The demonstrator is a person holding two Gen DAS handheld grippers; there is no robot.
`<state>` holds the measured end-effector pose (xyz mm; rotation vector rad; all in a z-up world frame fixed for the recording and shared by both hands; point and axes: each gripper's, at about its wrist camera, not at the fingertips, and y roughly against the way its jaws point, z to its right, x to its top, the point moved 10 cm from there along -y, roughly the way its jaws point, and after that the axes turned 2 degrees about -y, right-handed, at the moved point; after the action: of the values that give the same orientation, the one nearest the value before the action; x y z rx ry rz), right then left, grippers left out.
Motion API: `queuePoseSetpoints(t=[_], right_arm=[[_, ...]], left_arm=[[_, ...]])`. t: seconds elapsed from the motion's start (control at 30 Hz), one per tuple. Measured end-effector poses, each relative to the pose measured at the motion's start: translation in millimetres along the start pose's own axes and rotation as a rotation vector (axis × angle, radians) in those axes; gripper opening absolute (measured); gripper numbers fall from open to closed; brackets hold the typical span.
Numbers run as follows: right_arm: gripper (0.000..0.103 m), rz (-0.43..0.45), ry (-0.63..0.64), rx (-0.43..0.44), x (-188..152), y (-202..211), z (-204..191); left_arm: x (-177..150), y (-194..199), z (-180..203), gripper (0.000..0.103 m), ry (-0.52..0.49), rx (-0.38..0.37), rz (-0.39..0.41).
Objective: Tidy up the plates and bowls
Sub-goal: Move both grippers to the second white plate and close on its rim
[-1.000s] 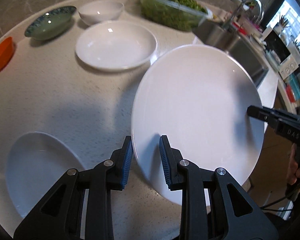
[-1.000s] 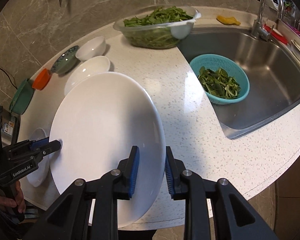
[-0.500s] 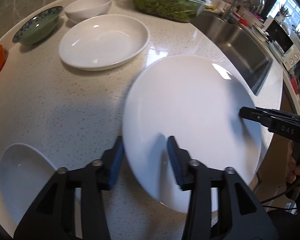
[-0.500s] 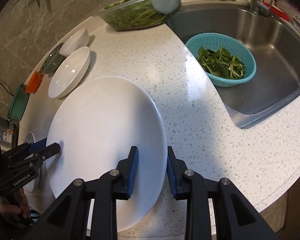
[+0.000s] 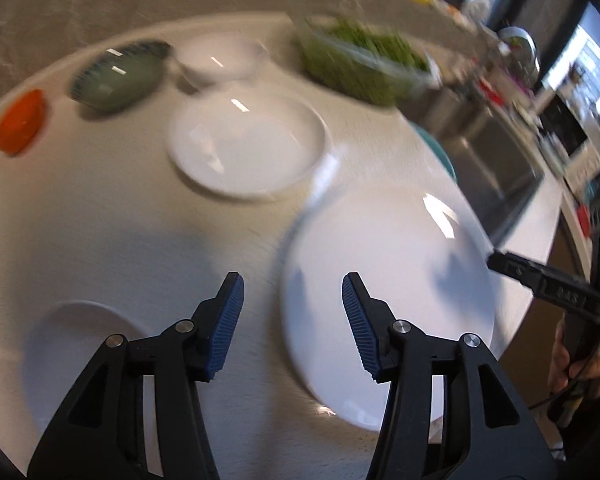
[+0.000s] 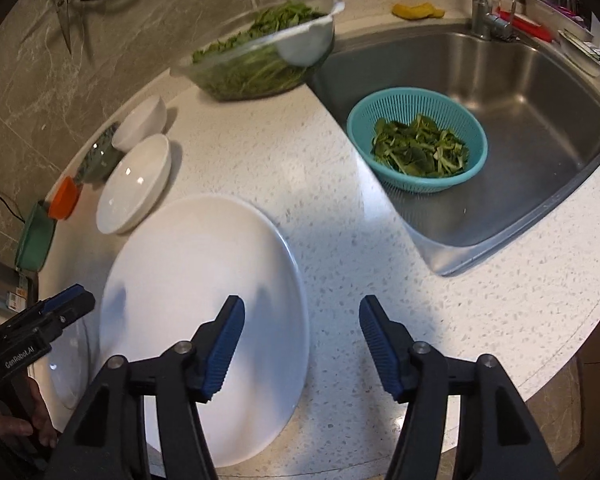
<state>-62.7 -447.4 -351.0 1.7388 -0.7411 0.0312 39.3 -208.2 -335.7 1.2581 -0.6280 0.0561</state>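
A large white plate (image 5: 388, 292) (image 6: 204, 280) lies flat on the speckled counter (image 6: 340, 240), near its front edge. My left gripper (image 5: 292, 312) is open and empty, with the plate's left rim between its fingers' line. My right gripper (image 6: 302, 340) is open and empty at the plate's right rim. A white deep plate (image 5: 248, 144) (image 6: 134, 184) lies further back. Behind it are a small white bowl (image 5: 220, 60) (image 6: 140, 122) and a green patterned bowl (image 5: 116, 76) (image 6: 98, 156). Another white bowl (image 5: 76, 352) (image 6: 66, 368) sits at the near left.
A clear container of greens (image 6: 260, 60) stands at the back. A teal colander of greens (image 6: 418, 146) sits in the steel sink (image 6: 540, 92) on the right. An orange cup (image 5: 18, 124) (image 6: 62, 198) and a green dish (image 6: 34, 236) are at the left edge.
Both grippers have opened and let go of the large plate, which now lies flat on the counter. Both have pulled back a little; the left view is blurred by motion.
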Motion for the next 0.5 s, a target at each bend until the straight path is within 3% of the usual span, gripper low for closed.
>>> queuePoseSetpoints(t=[0.13, 0.23, 0.5], right_arm=[[0.063, 0.036, 0.092, 0.058, 12.0, 18.0, -45.2], [0.065, 0.036, 0.176, 0.108, 13.0, 17.3, -88.2], [0.065, -0.097, 0.407, 0.265, -34.4, -15.5, -213.9]], left_arm=[[12.4, 48.1, -51.0, 0.059, 0.075, 0.101, 0.084], [5.1, 79.0, -96.2, 0.060, 0.149, 0.150, 0.117], [-65.8, 102.6, -195.2, 0.060, 0.295, 0.245, 0.039]])
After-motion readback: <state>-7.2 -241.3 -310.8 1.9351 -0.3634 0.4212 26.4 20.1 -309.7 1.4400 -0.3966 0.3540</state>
